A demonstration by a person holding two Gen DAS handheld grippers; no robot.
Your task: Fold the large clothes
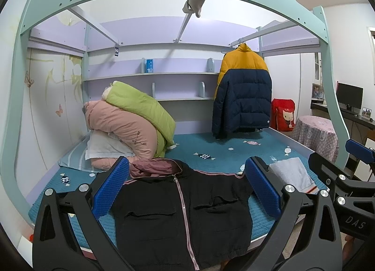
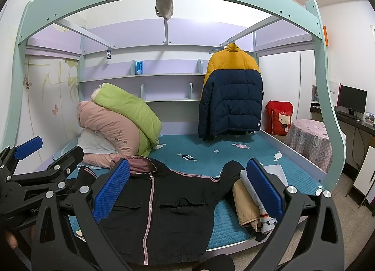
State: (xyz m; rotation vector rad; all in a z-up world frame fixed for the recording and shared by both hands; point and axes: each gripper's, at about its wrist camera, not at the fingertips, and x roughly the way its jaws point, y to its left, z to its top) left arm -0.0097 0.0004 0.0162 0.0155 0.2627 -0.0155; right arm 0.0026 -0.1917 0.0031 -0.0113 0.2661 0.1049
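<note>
A black zip jacket (image 1: 182, 214) with pink trim and a mauve hood lies flat, front up, on the teal bed (image 1: 211, 151); its hem hangs over the near edge. It also shows in the right wrist view (image 2: 164, 212). My left gripper (image 1: 187, 188) is open and empty, held above the jacket's chest with a blue pad on either side. My right gripper (image 2: 187, 191) is open and empty, above the jacket's right side. Each gripper shows at the edge of the other's view: the right one (image 1: 351, 177), the left one (image 2: 35, 165).
Folded grey and tan clothes (image 2: 255, 203) lie at the bed's right edge. Rolled pink and green quilts (image 1: 131, 120) are stacked at the back left. A yellow-and-navy puffer coat (image 1: 243, 92) hangs at the back right. A covered stool (image 2: 309, 139) and desk stand to the right.
</note>
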